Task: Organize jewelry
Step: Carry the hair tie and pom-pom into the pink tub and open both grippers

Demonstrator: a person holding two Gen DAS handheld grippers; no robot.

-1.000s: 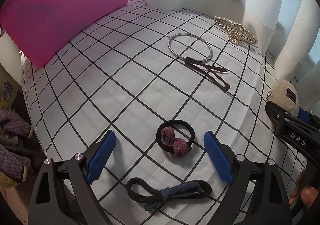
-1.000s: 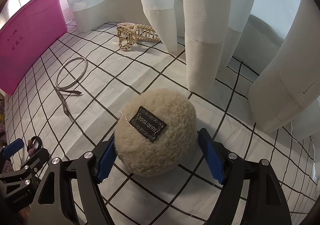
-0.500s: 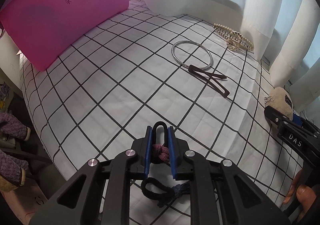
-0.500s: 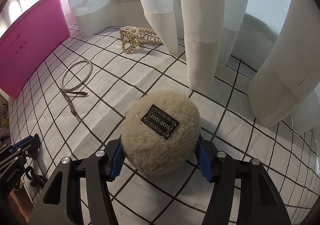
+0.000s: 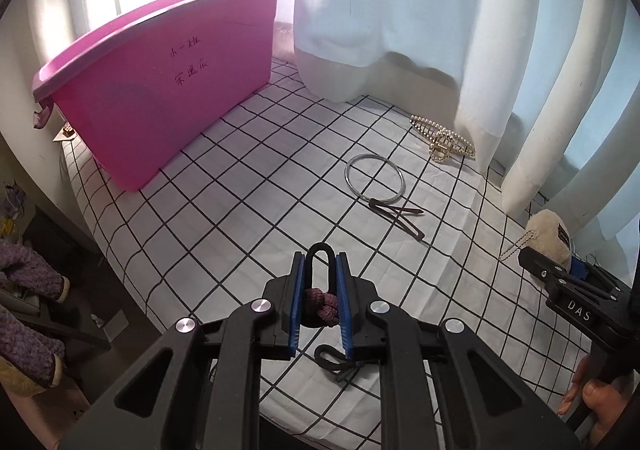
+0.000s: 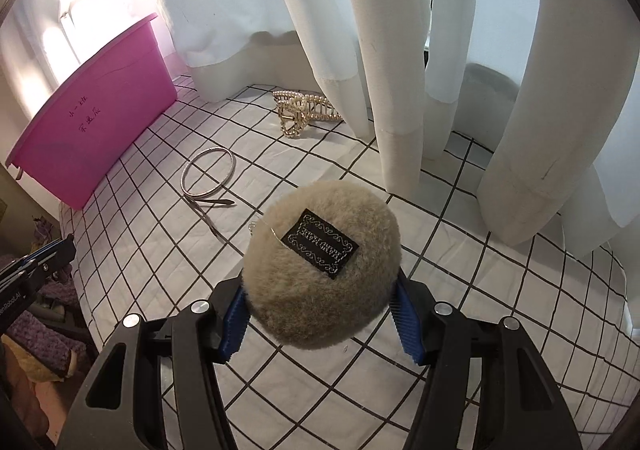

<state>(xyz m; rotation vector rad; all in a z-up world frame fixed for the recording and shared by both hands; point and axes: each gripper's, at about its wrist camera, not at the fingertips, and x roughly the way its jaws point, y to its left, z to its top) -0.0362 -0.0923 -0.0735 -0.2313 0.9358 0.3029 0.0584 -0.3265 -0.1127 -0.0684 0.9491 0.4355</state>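
1. Ahead and to the left of both grippers, at the far edge of the black-grid white cloth (image 5: 256,210): a bright pink rectangular plastic bin (image 5: 160,98) with dark handwritten characters on its side wall; interior hidden from both views, so contents cannot be told.
2. Left gripper (image 5: 319,274): blue-padded fingers (image 5: 295,302) drawn almost together, clamped on a black elastic hair tie with a mauve knitted knot (image 5: 320,304); black loop poking out past the fingertips, knot squeezed between the pads, raised off the cloth.
3. Directly below and behind that gripper, lying on the cloth: a second black hair tie with a grey-blue bow (image 5: 336,360), partly hidden by the gripper body.
4. Right gripper (image 6: 320,310): fingers spread wide yet pressed against both flanks of a round beige fluffy pompom with a black woven label (image 6: 320,274); a thin bead chain trailing from its left side.
5. Ahead of the left gripper, slightly right: a dark brown snap hair clip (image 5: 398,212) touching a thin silver bangle (image 5: 374,178) just beyond it.
6. Farther ahead, near the hem of the white curtains (image 5: 400,30): a gold claw clip trimmed with pearls (image 5: 442,136).
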